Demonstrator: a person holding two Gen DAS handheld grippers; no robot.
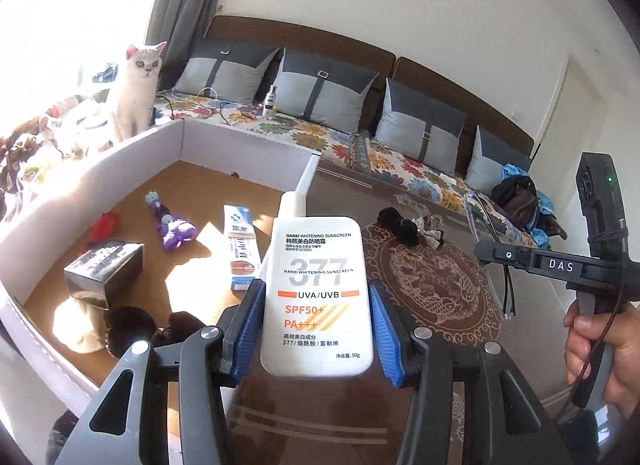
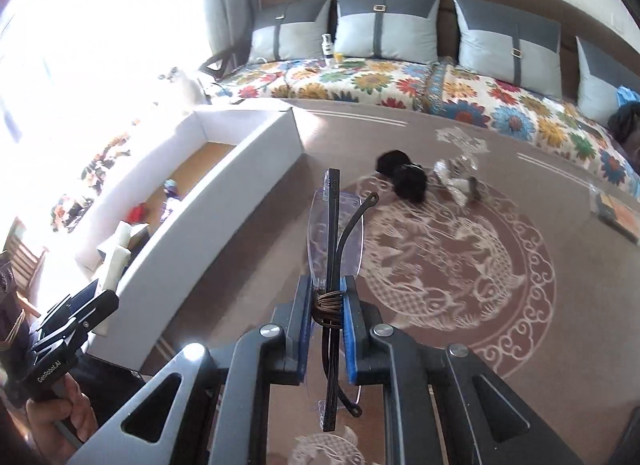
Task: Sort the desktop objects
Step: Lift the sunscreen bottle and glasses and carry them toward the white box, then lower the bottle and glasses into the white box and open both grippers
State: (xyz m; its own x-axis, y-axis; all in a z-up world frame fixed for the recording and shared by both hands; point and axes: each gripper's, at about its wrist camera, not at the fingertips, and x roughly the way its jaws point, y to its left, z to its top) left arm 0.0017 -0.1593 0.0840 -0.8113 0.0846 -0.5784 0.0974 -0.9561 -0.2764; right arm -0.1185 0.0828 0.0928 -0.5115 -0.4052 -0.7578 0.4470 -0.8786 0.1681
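Table point(image 2: 560, 305): we see a brown top with a pale fish pattern; a black hair tie point(image 2: 404, 179) and a silvery bow clip point(image 2: 456, 177) lie on it, well apart from both tools.
Box point(image 1: 92, 169): a white-walled tray with a cardboard floor stands at the left of the table. It already holds a toothpaste carton point(image 1: 240, 249), a dark small box point(image 1: 104, 269), a purple toy point(image 1: 176, 231) and a red thing point(image 1: 105, 223).
Sunscreen bottle point(image 1: 316, 297): our left gripper point(image 1: 316, 329) is clamped on its lower sides. The long axis points away from us, cap forward, and the bottle hangs in the air near the box's right wall.
Glasses point(image 2: 334, 233): our right gripper point(image 2: 328, 329) is pressed together on the folded frame at a cord wrapping. The long axis runs along the fingers, lenses forward, above the table.
Key relation: the box lies to the left of both tools. We judge the left hand is nearer, because its view already looks down into the box, while the right one sees the wall point(image 2: 224, 201) from outside.
Next move, our judgement: carry each thing leftward over the wall, and keep the glasses gentle.
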